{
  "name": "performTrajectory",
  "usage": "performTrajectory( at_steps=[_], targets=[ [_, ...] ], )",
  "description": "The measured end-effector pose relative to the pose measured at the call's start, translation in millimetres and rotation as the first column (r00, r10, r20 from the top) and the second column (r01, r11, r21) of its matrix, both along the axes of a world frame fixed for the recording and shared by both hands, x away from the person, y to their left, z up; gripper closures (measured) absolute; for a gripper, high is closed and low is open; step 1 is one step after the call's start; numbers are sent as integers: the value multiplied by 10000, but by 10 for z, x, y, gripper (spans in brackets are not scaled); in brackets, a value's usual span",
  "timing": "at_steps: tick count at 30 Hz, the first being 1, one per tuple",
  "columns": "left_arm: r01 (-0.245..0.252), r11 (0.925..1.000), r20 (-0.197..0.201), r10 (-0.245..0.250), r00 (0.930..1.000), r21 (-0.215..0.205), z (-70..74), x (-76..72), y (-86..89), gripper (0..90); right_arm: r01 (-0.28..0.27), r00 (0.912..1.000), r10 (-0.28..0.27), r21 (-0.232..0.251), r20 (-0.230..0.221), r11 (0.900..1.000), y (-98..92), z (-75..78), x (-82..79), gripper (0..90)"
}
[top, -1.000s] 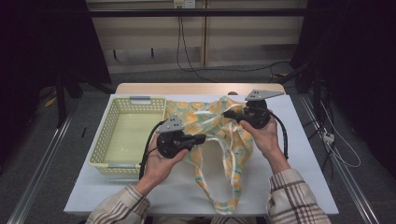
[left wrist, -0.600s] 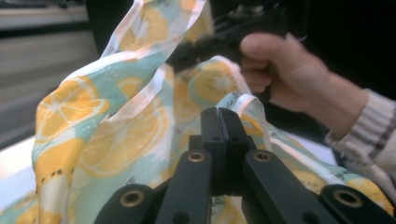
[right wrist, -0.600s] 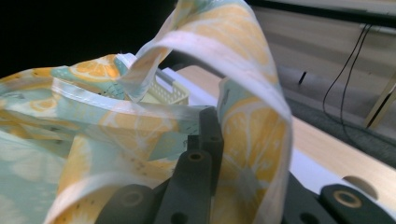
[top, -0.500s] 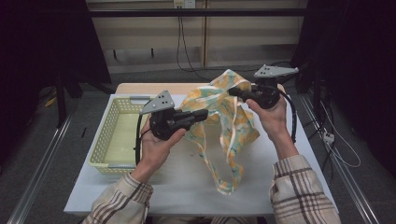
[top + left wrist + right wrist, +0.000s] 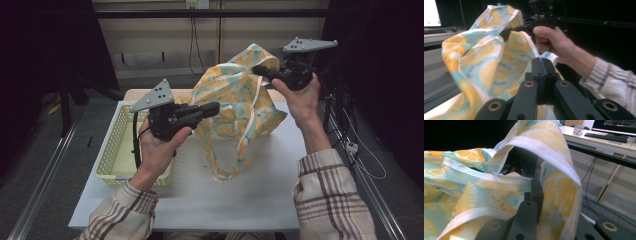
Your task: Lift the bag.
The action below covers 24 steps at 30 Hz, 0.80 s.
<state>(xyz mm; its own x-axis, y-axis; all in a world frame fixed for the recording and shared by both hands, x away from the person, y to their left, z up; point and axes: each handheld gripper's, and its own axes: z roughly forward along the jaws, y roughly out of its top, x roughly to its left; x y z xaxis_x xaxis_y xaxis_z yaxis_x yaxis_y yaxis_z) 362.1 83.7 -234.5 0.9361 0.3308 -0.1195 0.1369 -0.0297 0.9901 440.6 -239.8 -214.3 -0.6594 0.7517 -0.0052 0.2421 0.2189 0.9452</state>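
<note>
A cloth bag (image 5: pixel 235 100) printed with yellow citrus slices on pale teal hangs in the air over the white table (image 5: pixel 250 205). My left gripper (image 5: pixel 216 106) is shut on its left edge; in the left gripper view the jaws (image 5: pixel 543 62) are pressed together with a white hem at their tip. My right gripper (image 5: pixel 256 70), held higher at the back right, is shut on the bag's top fold. In the right gripper view the bag (image 5: pixel 474 192) drapes over the gripper (image 5: pixel 536 187) and hides one jaw. A strap loop (image 5: pixel 225 172) dangles down to the table.
A yellow mesh basket (image 5: pixel 114 150) stands on the table's left part, under my left hand. Cables (image 5: pixel 350 145) lie on the floor to the right. A desk with a keyboard (image 5: pixel 614 137) shows behind the bag in the right gripper view.
Both grippers have risen, the right one higher and farther back. The bag has come up off the table and now hangs between them, with only its strap trailing down.
</note>
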Motion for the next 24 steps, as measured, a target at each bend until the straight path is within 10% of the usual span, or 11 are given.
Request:
performTrajectory(
  at_steps=[6, 24],
  targets=[
    [50, 9995, -105, -53, 9999, -304, 159, 39, 46, 900, 208, 9993, -209, 37, 323, 9998, -55, 161, 40, 900],
    [-849, 9849, -552, 941, 9940, 1509, -406, 158, 12, 900, 423, 9921, -430, -84, -1175, 9991, 52, -530, 383, 900]
  ],
)
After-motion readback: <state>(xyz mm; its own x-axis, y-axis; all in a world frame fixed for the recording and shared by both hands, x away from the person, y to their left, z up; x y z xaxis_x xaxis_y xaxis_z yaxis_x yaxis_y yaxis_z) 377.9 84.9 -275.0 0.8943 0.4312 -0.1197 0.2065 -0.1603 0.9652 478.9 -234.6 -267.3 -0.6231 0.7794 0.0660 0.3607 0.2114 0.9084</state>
